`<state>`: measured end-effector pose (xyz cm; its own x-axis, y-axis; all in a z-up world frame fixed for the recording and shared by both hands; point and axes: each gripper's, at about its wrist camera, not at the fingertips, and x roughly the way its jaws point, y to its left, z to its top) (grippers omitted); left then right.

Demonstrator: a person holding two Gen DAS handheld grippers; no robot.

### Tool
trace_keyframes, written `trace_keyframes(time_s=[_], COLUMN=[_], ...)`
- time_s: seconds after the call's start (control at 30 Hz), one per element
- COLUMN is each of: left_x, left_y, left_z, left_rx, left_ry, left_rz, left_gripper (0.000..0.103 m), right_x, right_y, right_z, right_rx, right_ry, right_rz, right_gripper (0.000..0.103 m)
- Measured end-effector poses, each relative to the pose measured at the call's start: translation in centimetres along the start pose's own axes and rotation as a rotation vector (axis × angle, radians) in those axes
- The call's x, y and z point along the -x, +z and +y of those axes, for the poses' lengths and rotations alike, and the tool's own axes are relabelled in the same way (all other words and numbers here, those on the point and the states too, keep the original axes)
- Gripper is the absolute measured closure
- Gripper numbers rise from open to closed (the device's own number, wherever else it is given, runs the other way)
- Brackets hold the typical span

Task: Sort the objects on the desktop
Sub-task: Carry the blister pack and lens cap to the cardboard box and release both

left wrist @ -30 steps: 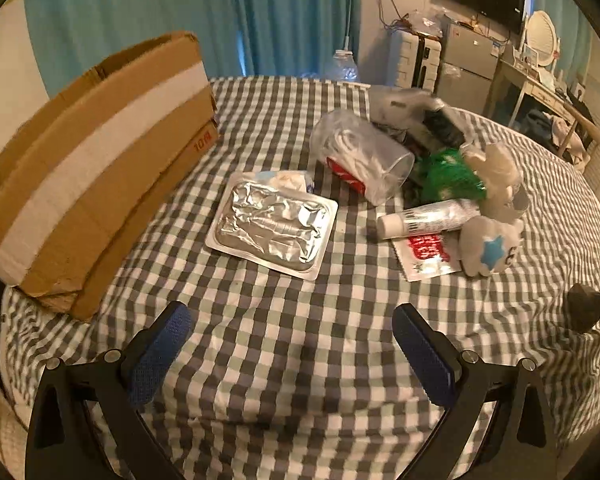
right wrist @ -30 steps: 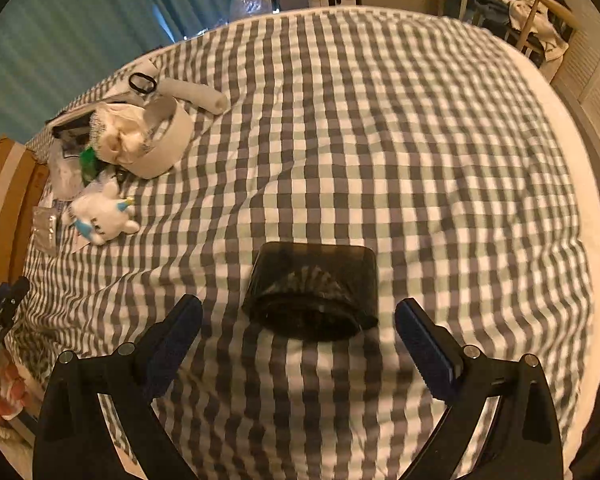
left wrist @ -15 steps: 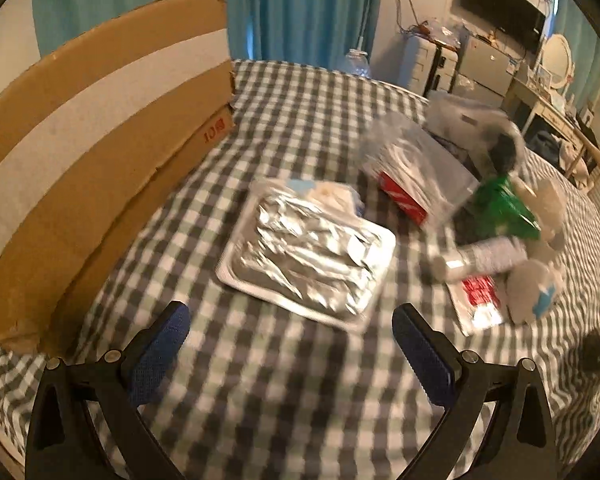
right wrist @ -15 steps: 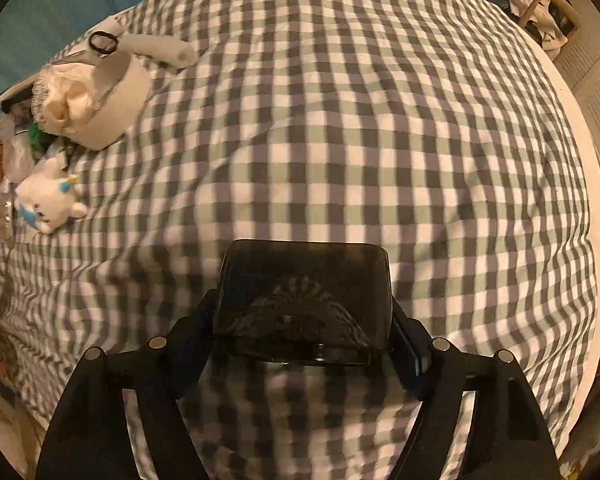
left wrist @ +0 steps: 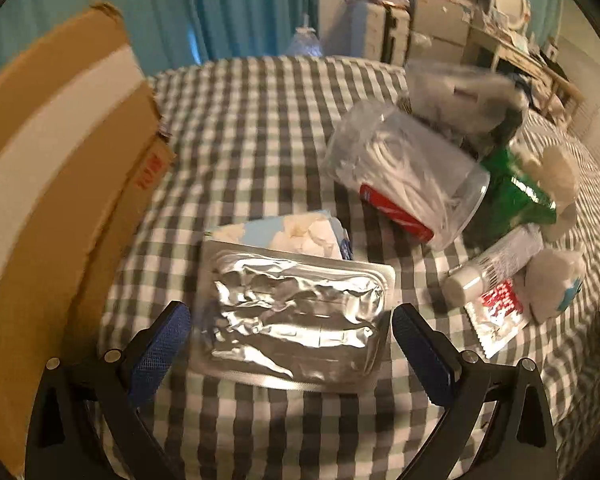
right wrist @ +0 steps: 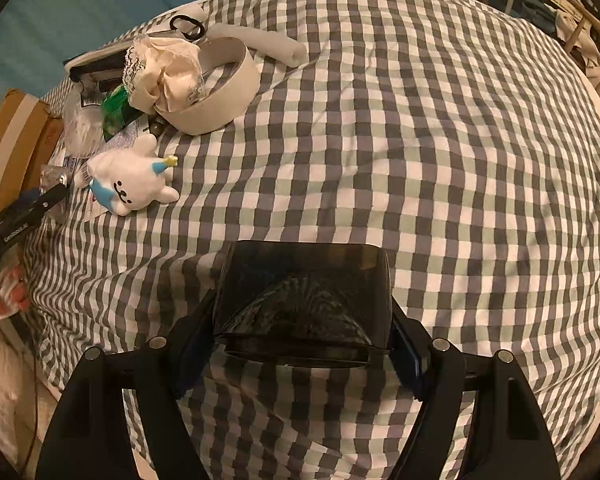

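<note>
Grey-and-white checked tablecloth point(right wrist: 420, 128) covered the round table. Dark smoked translucent plastic box point(right wrist: 306, 300): near the table's front edge, clamped at both sides by the right gripper point(right wrist: 300, 354). Silver crinkled foil blister pack point(left wrist: 296, 316): flat on the cloth between the spread blue pads of the released left gripper point(left wrist: 290, 334), touching neither. Clear plastic jar of white cotton swabs point(left wrist: 404, 184): on its side beyond the pack. White plush toy with blue star point(right wrist: 132, 180): beside the clutter. Brown cardboard box point(left wrist: 48, 184): at the left edge.
</note>
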<state>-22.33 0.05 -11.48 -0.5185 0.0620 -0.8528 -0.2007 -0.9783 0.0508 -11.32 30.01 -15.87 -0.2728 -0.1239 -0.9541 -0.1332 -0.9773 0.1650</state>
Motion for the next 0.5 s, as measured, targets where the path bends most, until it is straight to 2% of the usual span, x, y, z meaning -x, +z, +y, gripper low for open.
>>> trace_keyframes(time_s=[0.1,0.23,0.33,0.5], left_x=[-1.2,-1.7,-1.3,0.8], left_y=[0.0,-0.3,-0.6,-1.6], left_z=[0.0,0.6,1.0,0.7], left_rx=[-0.024,0.008,0.026,0.021], left_ry=[0.032,-0.004,-0.015,-0.006], left_rz=[0.029,0.036,0.044,0.019], left_gripper=[0.000,0.001,0.004,0.004], right_x=[-0.1,0.0,-1.1,-0.7], right_y=[-0.4,-1.2,1.2,2.1], right_z=[-0.5,-0.8,-0.6,1.0], right_rx=[-0.015,-0.018,-0.014,0.001], right_ry=[0.004,0.008,0.013,0.020], right_rz=[0.004,0.003,0.003,-0.013], right_gripper=[0.027,0.027,0.027,0.027])
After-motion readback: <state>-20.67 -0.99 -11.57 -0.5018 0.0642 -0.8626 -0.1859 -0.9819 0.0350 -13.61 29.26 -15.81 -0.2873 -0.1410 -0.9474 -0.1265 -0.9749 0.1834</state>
